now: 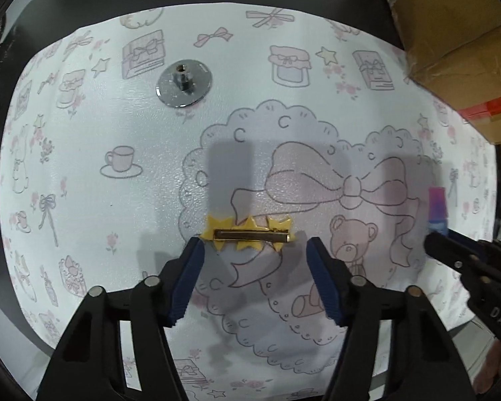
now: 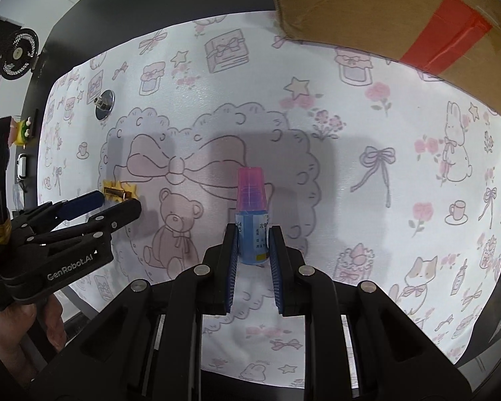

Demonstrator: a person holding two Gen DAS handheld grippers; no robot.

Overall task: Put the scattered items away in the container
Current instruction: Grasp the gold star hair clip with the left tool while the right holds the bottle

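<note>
Left wrist view: the left tool [image 1: 252, 245] stands spread wide, its two blue pads flanking the near ends of one yellow star hair clip [image 1: 250, 235], which lies flat, metal bar up, on the patterned tabletop [image 1: 117, 133]; the left pad seems to touch the clip's end and the right stands just apart, a stance that appears to prepare a pinch along the clip's length; one chrome disc with a central stud [image 1: 184, 83] rests well apart, farther back; one cardboard box [image 1: 451, 50], presumably the container, sits at the far right corner; the right tool [image 1: 432, 242] enters from the right edge.

Right wrist view: the right tool [image 2: 253, 244] has its pads closed in on the blue body of one small bottle with a pink cap [image 2: 250, 214], which stands upright on the tabletop, probably gripped low so that it can be lifted without tipping; the box [image 2: 384, 10] lies beyond, upper right; clip, disc and bottle are all outside it.
</note>
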